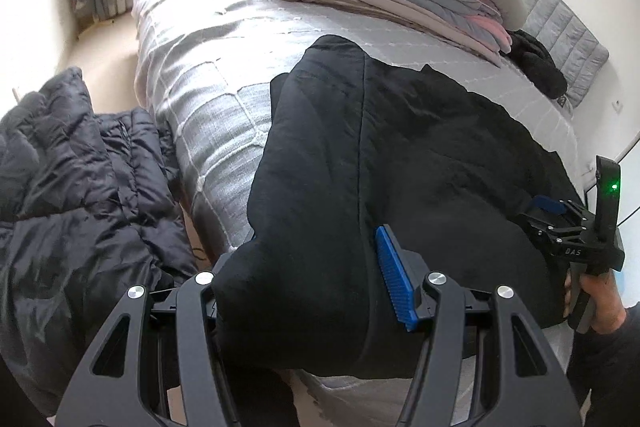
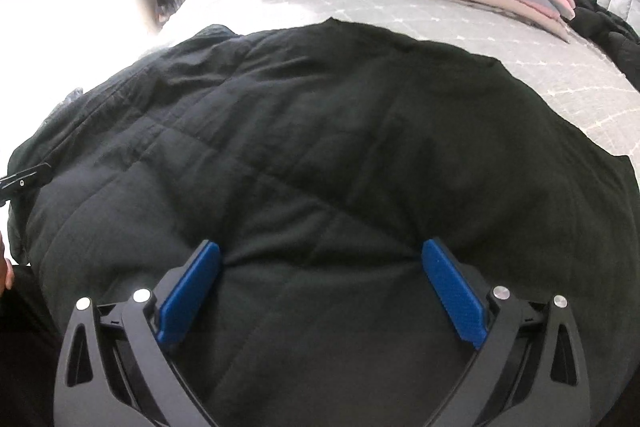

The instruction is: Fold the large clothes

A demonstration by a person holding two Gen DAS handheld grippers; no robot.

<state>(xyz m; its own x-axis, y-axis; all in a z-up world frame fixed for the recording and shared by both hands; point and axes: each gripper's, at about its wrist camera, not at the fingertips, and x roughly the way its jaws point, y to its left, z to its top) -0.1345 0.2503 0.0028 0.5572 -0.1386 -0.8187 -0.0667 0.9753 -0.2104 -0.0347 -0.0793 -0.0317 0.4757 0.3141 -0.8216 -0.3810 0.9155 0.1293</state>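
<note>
Black quilted padded jacket (image 2: pixel 320 147): spread on the grey bed cover (image 1: pixel 208 75), near edge.
Handling: soft, bulky, probably light; judged best gripped at hem.
Left gripper (image 1: pixel 304 291): spread wide around a folded sleeve part.
Right gripper (image 2: pixel 320 291): spread wide, pressing the jacket.

A big black quilted jacket (image 1: pixel 420 155) lies spread across the near end of the bed (image 1: pixel 208 75), filling the centre and lower right of the left wrist view. A long seam runs down its middle there, and one rounded fold reaches toward the upper centre. Its near edge spills over the mattress side at the bottom. In the right wrist view the jacket (image 2: pixel 320 147) fills nearly everything, puffy and creased.
</note>
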